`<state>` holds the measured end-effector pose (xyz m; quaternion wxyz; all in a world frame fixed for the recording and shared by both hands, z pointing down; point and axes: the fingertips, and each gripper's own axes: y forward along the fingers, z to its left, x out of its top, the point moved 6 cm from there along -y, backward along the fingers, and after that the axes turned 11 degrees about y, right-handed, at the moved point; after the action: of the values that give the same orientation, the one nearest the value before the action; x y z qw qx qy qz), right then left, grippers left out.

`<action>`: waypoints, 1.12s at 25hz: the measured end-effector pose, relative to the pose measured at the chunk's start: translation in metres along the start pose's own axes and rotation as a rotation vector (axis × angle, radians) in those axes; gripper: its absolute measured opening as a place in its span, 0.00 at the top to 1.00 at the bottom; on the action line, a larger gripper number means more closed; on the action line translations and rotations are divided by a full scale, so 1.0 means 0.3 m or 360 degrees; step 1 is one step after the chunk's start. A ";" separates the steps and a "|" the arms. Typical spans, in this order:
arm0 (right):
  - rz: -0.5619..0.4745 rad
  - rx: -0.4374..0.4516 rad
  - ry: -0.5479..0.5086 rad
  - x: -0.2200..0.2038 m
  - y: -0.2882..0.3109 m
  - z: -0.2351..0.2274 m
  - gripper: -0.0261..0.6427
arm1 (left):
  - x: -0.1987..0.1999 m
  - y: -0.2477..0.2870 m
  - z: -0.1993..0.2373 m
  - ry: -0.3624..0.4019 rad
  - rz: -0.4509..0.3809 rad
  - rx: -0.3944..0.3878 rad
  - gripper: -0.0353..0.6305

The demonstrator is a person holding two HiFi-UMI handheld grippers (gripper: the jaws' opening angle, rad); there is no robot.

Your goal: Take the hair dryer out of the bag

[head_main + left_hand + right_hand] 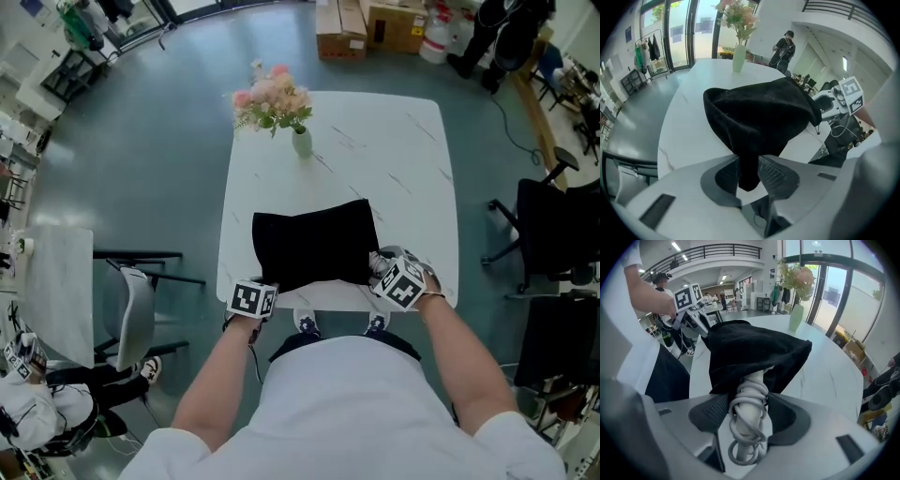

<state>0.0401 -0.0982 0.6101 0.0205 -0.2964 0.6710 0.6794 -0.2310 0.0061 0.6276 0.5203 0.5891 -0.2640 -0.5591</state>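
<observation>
Hair dryer (751,394) handle, cord-wrapped, pokes from black bag (314,244) at table's (403,169) 6 o'clock edge, between right gripper's (749,416) spread jaws. Left gripper (749,174) pinches bag corner. Flower vase (301,142) at 12 o'clock.

Bright, even daylight; gripper views bulge, their corners black.
</observation>
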 end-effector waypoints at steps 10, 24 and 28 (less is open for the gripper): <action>0.0039 0.0009 -0.0059 0.000 -0.016 -0.011 0.58 | 0.028 -0.064 0.072 0.0260 0.0025 0.0160 0.88; 0.0049 0.0062 -0.0193 -0.092 -0.037 -0.019 0.58 | -0.020 -0.128 0.292 0.0039 0.0046 0.0247 0.81; 0.0085 0.0036 -0.0175 -0.087 -0.035 -0.018 0.56 | 0.023 -0.170 0.240 0.0273 -0.0072 0.0284 0.58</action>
<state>0.0681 -0.0924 0.6124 0.0425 -0.2402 0.6842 0.6873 -0.3103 -0.0067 0.5907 0.4736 0.6845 -0.2540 -0.4925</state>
